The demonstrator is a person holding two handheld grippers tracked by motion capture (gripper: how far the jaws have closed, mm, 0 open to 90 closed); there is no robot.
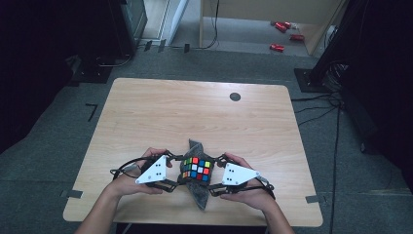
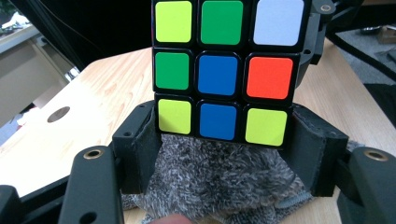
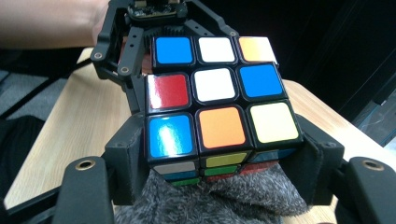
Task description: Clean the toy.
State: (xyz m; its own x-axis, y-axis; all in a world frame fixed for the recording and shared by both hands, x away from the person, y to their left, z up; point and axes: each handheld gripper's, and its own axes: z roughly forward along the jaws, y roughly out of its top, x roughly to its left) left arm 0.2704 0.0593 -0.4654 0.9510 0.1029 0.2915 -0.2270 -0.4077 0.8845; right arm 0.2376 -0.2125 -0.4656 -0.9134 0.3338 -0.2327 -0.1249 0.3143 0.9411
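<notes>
Puzzle cube [image 1: 197, 169] over grey cloth [image 1: 198, 195]: left hand-held gripper [image 1: 176, 168] and right hand-held gripper [image 1: 217, 171] both pinching it.

Cube [image 1: 197, 169] has a black frame with stickers in red, blue, white, orange, green and yellow, mixed on every face. Cloth [image 2: 215, 177] under it is mottled grey. Table [image 1: 195, 112] is pale wood grain; gripper plates [image 1: 155, 170] are white and the jaws black.
</notes>
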